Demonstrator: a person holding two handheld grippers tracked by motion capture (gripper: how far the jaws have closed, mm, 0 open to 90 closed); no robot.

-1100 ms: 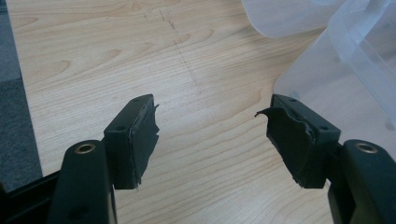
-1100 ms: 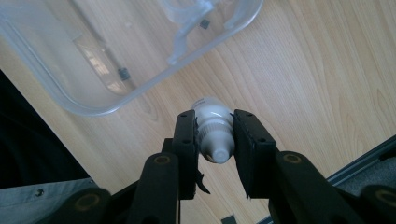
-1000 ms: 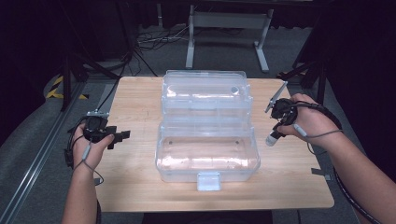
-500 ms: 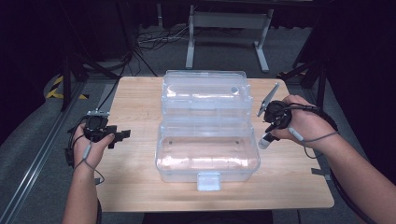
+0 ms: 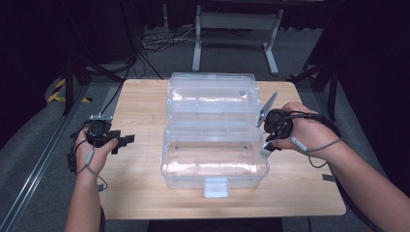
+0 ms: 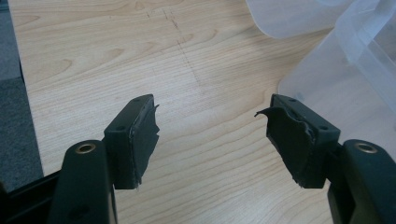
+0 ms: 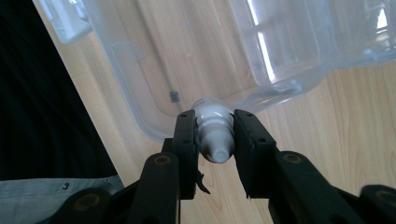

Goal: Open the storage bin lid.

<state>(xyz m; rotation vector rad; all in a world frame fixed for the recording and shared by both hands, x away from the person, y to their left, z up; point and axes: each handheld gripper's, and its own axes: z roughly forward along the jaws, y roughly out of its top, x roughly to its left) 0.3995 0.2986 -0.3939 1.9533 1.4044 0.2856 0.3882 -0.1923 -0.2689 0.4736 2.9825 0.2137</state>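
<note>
Your right gripper (image 7: 214, 135) has its two black jaws closed on a small white bottle (image 7: 214, 133), pads pressed against either side of its ribbed cap end, the capped tip pointing back toward the camera. In the high view that bottle (image 5: 265, 152) hangs from your right gripper (image 5: 269, 145) at the right end of the clear plastic box (image 5: 215, 166), just at or over its rim; whether it touches the wall you cannot tell. In the right gripper view the box's open tray (image 7: 154, 84) sits directly beyond the bottle, see-through down to the wood grain.

The box stands at the middle of the wooden table (image 5: 140, 101), lid (image 5: 210, 94) swung back flat behind the tray, latch tab facing you.

Your left gripper (image 5: 115, 141) rests at the table's left side, well apart from the box. Its jaws stand wide open with nothing between them, bare wood under the gap (image 6: 210, 135); the pads' black lining looks torn at the edges.
</note>
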